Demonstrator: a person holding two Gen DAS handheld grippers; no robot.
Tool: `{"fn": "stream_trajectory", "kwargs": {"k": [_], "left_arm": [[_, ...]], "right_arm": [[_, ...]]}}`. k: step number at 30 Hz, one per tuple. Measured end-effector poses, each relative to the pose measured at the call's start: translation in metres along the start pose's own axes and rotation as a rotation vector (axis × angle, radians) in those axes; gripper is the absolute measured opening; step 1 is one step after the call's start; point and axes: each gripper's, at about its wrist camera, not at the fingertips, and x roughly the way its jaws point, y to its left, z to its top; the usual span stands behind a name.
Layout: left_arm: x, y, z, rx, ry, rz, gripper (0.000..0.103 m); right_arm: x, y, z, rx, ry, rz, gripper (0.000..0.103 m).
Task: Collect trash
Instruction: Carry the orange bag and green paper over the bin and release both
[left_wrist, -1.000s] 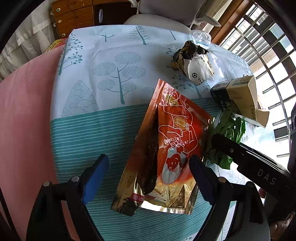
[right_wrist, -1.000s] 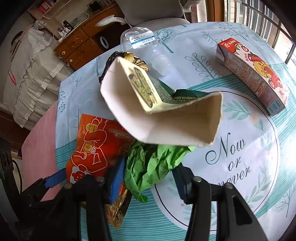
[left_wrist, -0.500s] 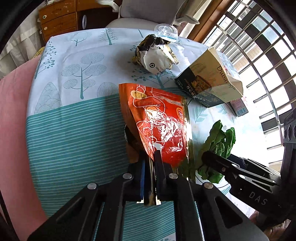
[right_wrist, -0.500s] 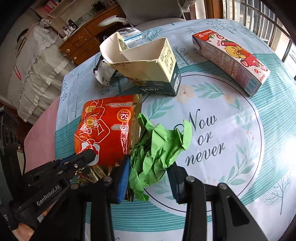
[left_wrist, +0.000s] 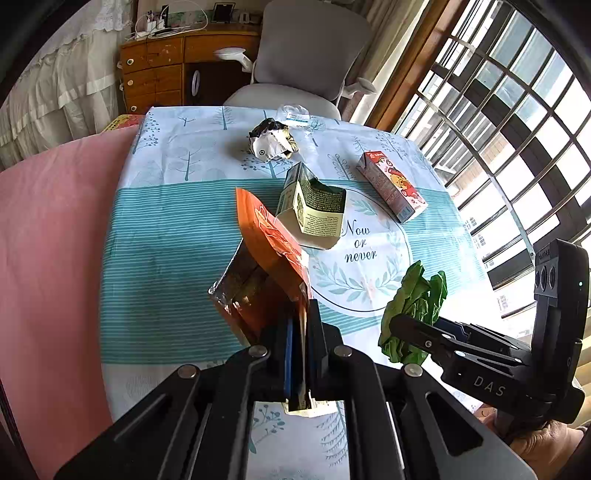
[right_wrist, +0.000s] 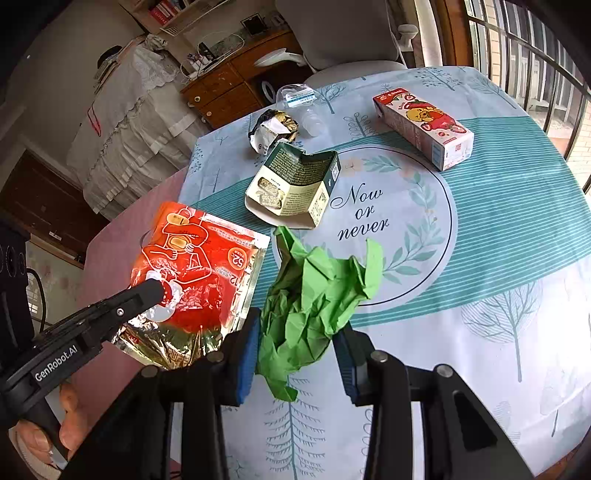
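Left gripper (left_wrist: 299, 354) just snapped shut on the orange foil pouch (left_wrist: 269, 251); right gripper (right_wrist: 299, 354) clamps green paper (right_wrist: 314, 295). Both are now lifted off the table (right_wrist: 498, 229), ready to bin.

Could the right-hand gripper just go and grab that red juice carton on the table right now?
Probably not yet. The right gripper is shut on crumpled green paper, so its jaws are full. The red juice carton lies in the open on the tablecloth, with nothing blocking it.

The orange pouch (left_wrist: 273, 254) hides its bottom edge between the tongs.
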Motion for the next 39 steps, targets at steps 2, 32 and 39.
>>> {"fn": "stream_trajectory", "kwargs": {"k": [2, 32, 39], "left_arm": [[-0.024, -0.016, -0.024, -0.015, -0.027, 0.02, 0.004], [-0.046, -0.162, -0.314, 0.016, 0.208, 0.15, 0.004], [0.03, -0.137, -0.363, -0.004, 0.248, 0.12, 0.004]], "right_arm": [[-0.021, -0.005, -0.019, -0.041, -0.003, 0.03, 0.038], [-0.052, -0.11, -0.31, -0.193, 0.313, 0.058, 0.038], [0.022, -0.136, -0.337, -0.104, 0.361, -0.022, 0.038]]}}
